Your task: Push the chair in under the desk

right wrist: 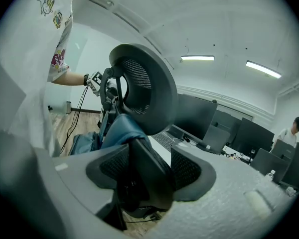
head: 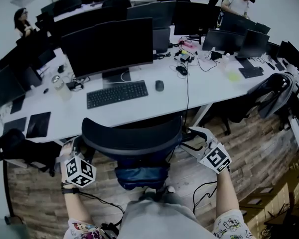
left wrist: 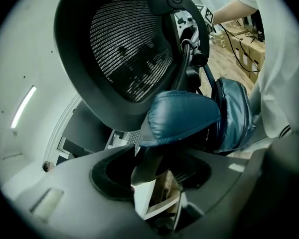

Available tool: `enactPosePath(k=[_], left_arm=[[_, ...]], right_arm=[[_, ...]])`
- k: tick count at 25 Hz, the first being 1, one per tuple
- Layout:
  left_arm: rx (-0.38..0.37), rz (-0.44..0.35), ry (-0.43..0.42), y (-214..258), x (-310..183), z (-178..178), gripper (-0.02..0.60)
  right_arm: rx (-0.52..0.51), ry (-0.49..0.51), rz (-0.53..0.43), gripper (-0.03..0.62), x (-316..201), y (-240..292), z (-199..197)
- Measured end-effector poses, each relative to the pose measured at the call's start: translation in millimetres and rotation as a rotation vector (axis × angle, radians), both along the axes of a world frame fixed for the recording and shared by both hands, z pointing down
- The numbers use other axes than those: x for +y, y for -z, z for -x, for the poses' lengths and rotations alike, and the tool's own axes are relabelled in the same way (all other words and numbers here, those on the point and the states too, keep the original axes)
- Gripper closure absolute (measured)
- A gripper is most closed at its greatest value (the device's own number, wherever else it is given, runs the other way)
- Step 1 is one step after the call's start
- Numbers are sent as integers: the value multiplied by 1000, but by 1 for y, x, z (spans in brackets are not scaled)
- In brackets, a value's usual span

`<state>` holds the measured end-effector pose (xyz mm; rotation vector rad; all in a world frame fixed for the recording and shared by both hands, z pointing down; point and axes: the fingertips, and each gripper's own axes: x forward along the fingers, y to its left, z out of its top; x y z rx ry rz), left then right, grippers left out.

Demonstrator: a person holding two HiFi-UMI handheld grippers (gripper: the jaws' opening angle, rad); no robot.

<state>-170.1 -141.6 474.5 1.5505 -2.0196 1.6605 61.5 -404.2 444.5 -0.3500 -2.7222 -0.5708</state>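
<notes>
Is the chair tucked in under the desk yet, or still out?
Nearly in: the chair stands with its back at the desk edge. Whether it is fully home, cannot tell.

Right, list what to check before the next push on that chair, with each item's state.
1. Right claw gripping the black mesh-backed office chair: ok, a black frame part fills its jaws.
2. Left claw gripping the chair: cannot tell; a dark part sits between its jaws with a gap beside it.
3. Chair facing the opening under the white desk: ok.
4. Seat under the desk: not ok, it shows outside the edge.
5. Blue padded bundle on the seat clear of snagging: cannot tell.
</notes>
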Motion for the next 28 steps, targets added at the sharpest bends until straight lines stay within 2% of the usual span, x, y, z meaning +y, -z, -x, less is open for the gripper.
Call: enactPosePath(k=[14,28], left_arm=[[1,5,143,1,-25,-9,362],[-10,-10,224,1,-39,6,357]], right_arm=[[-14,137,15,330,-44,2,16],[-13,210,20,330,-72,3,52]])
